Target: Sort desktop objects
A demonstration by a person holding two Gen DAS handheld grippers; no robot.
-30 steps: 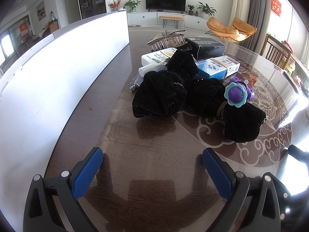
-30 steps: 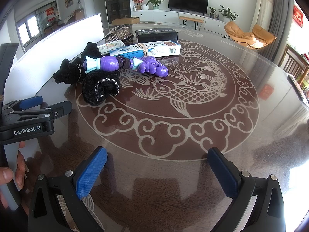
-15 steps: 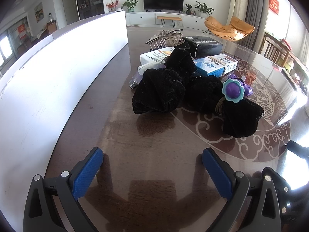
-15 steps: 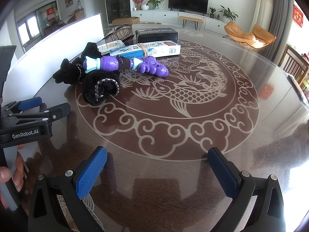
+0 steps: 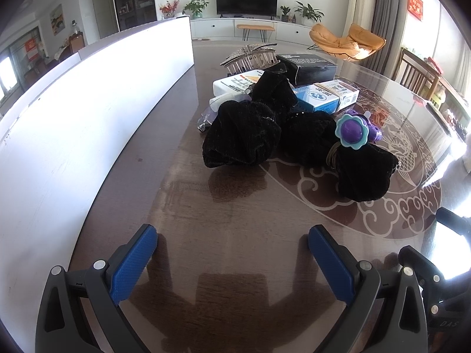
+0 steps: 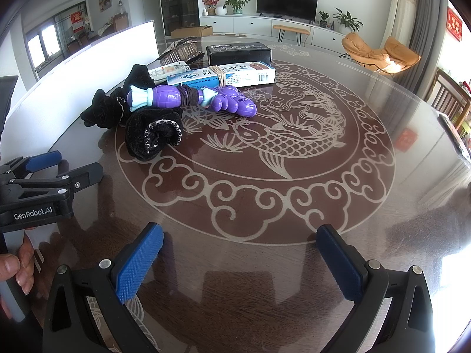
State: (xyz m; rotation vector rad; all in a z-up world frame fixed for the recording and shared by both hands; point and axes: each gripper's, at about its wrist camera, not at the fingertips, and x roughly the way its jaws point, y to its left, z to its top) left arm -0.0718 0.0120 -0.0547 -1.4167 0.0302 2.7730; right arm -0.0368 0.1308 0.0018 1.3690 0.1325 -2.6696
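1. Compared with one second before, almost nothing had changed: the pile kept its place, and the left gripper had only come a little nearer to it. The right gripper had not moved in any way I could see.
2. Both claws were released, the blue pads wide apart with nothing between them, above bare table.
3. In my judgement the sorting had not started yet; this was an approach, and no object had been taken from the pile.
4. The things to sort lay together near the far-left part of the table: black cloth items, a purple toy with dark bands wound around its middle, a blue-and-white box bound with a rubber band, a black box, a white box and a hair comb behind them.
5. The nearest cloth item lay ahead of the left gripper, well apart from it.
6. The table was dark, glossy and round, with a pale fish and cloud pattern. A white panel stood along its left side.
7. Behind was a living room with a television, plants and an orange chair.
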